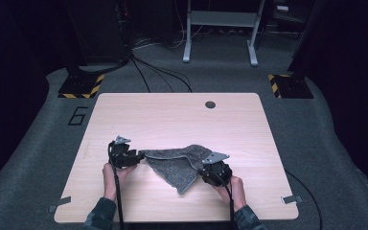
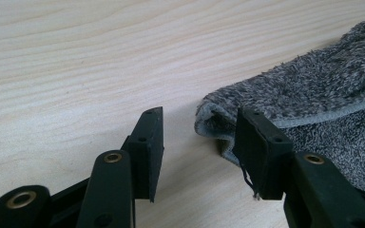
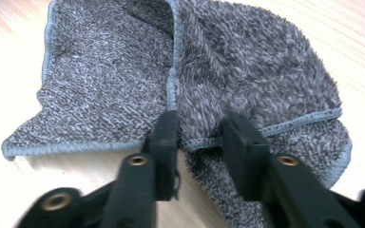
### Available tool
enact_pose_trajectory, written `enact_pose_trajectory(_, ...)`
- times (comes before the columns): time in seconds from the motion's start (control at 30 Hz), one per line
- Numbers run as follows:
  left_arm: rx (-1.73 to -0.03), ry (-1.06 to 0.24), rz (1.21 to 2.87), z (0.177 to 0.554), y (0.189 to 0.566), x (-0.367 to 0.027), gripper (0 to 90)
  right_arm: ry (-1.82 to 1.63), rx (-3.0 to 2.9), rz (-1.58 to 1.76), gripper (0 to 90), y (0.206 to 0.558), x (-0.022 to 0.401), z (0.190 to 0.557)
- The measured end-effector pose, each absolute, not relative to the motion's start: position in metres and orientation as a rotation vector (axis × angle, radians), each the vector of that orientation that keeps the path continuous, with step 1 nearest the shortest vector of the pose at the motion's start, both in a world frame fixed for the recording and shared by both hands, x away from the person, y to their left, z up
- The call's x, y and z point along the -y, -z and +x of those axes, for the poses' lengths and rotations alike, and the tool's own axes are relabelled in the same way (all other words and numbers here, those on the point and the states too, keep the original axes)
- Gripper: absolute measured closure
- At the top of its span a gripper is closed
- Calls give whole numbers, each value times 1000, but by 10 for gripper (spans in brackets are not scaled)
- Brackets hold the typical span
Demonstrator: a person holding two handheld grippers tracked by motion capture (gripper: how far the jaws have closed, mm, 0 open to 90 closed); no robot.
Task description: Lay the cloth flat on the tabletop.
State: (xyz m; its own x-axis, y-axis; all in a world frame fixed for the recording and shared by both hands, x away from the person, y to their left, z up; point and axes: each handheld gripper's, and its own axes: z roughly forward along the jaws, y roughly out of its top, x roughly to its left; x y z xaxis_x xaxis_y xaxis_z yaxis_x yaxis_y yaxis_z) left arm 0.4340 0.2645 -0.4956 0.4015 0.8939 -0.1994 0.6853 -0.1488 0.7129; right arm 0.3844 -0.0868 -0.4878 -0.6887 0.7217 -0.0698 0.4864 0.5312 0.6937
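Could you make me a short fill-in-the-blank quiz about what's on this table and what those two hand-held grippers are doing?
1. The thing being handled is a grey ____, lying on the wooden table.
2. The right hand-held gripper has a fold of its hemmed ____ between its jaws.
3. The left hand-held gripper has an open ____ between its jaws, beside the towel.

Missing words: towel; edge; gap

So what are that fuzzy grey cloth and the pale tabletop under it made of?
The fuzzy grey cloth looks like terry or microfibre: looped pile, stitched hem. The pale tabletop shows matt wood grain, perhaps laminate rather than solid wood.
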Motion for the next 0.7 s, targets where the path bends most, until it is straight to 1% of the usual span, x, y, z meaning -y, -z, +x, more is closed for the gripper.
enact_pose_trajectory(0.03,-1352,-350,1903,434,496,-264,536,-939,-2425,998,688,488,87,384)
enact_pose_trajectory(0.07,-1351,-356,1907,434,496,-265,545,-947,-2410,1002,759,487,87,385)
enact_pose_trajectory(0.1,-1351,-356,1907,434,496,-265,545,-945,-2417,1013,762,486,87,385)
enact_pose_trajectory(0.2,-1357,-339,1889,434,496,-266,555,-947,-2411,990,844,485,88,387)
enact_pose_trajectory(0.23,-1357,-339,1889,434,496,-266,559,-947,-2411,990,844,485,88,387)
enact_pose_trajectory(0.27,-1350,-346,1897,434,495,-267,558,-952,-2402,1004,863,484,89,388)
enact_pose_trajectory(0.37,-1356,-337,1886,435,496,-266,555,-974,-2389,1022,868,480,91,389)
enact_pose_trajectory(0.47,-1350,-341,1882,437,495,-267,586,-1004,-2358,1016,871,472,96,395)
enact_pose_trajectory(0.53,-1329,-334,1892,438,494,-267,629,-1032,-2332,1038,872,467,98,399)
enact_pose_trajectory(0.63,-1311,-341,1907,440,494,-267,733,-1053,-2311,1059,873,463,101,403)
enact_pose_trajectory(0.7,-1317,-311,1920,442,498,-263,811,-1071,-2292,1081,876,460,105,409)
